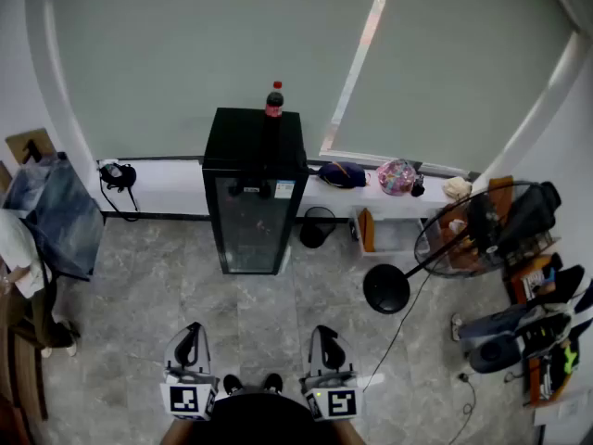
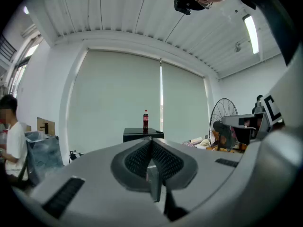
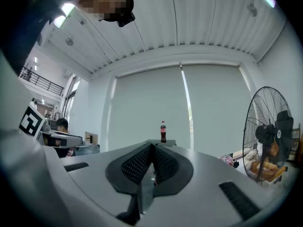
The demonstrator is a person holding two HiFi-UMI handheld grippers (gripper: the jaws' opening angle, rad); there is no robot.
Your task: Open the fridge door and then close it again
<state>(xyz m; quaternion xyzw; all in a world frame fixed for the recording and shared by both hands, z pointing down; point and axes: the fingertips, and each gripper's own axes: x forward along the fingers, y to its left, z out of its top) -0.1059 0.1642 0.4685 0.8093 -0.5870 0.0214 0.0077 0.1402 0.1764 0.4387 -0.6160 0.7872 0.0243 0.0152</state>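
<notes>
A small black fridge with a glass door stands shut against the far wall under the window blinds. A cola bottle with a red cap stands on its top. My left gripper and right gripper are held side by side at the bottom of the head view, well short of the fridge and pointing level toward it. Both are shut with nothing between the jaws. In the left gripper view the fridge top and bottle show just above the left gripper. The right gripper sits below the bottle.
A standing fan with a round base is right of the fridge. A low white ledge runs along the wall with bags on it. A chair draped with cloth stands left, clutter far right. A person sits at left.
</notes>
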